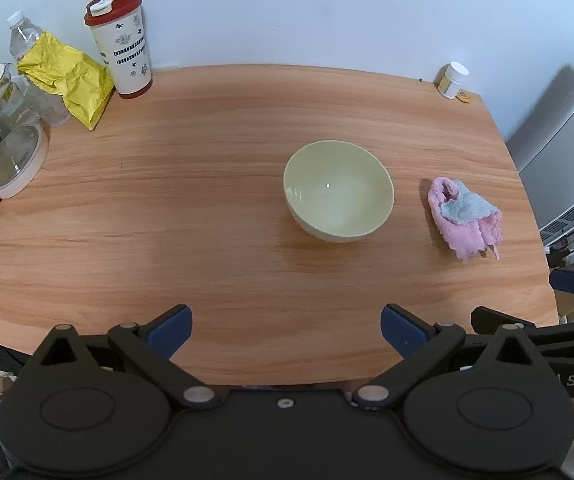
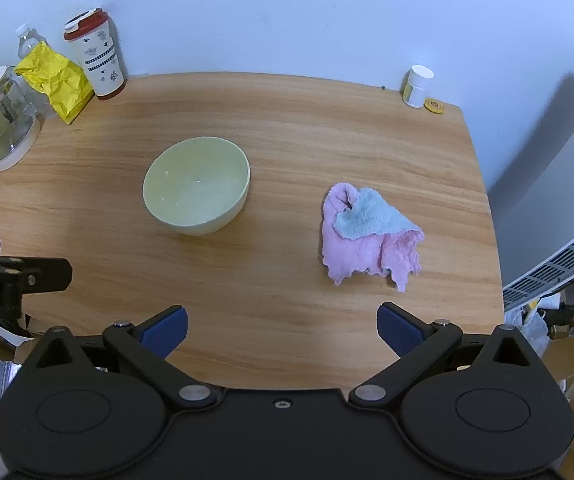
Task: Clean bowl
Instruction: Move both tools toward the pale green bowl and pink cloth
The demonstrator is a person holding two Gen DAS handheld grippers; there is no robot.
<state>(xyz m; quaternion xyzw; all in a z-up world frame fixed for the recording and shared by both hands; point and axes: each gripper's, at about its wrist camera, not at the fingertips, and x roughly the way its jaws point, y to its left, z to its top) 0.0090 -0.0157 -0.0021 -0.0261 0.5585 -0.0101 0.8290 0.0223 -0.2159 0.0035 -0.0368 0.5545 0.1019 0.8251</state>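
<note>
Both grippers, left gripper [image 1: 285,330] and right gripper [image 2: 282,328], spread wide and empty; bowl [image 1: 338,191] sits upright ahead, mouth up, round, cloth [image 2: 369,233] just right of it on the counter [image 2: 287,128].

Pale green bowl [image 1: 338,191] upright, apparently empty, mid-table; crumpled pink-and-blue cloth [image 1: 464,216] lies apart, toward the table's right edge
</note>
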